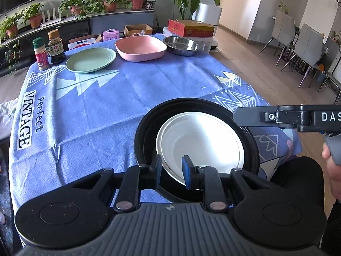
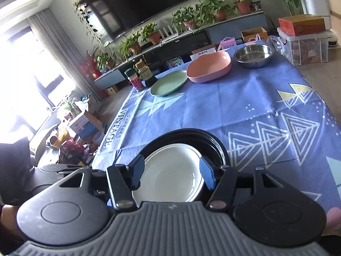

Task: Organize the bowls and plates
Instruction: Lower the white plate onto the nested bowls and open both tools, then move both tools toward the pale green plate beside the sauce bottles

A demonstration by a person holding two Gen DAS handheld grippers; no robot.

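A white plate (image 1: 200,140) lies inside a larger black plate (image 1: 145,132) near the table's front edge; both also show in the right wrist view, the white plate (image 2: 170,175) and the black plate (image 2: 204,140). My left gripper (image 1: 171,170) straddles the near rim of the white plate, its jaws a little apart. My right gripper (image 2: 171,170) is open wide just above the white plate. At the far side lie a green plate (image 1: 91,59), a pink square bowl (image 1: 140,48) and a steel bowl (image 1: 182,45).
Two seasoning bottles (image 1: 49,49) stand at the far left corner of the blue tablecloth (image 1: 106,106). Boxes (image 1: 190,28) sit beyond the table's far edge. Dining chairs (image 1: 298,40) stand to the right. The right gripper's body (image 1: 298,117) hangs over the table's right edge.
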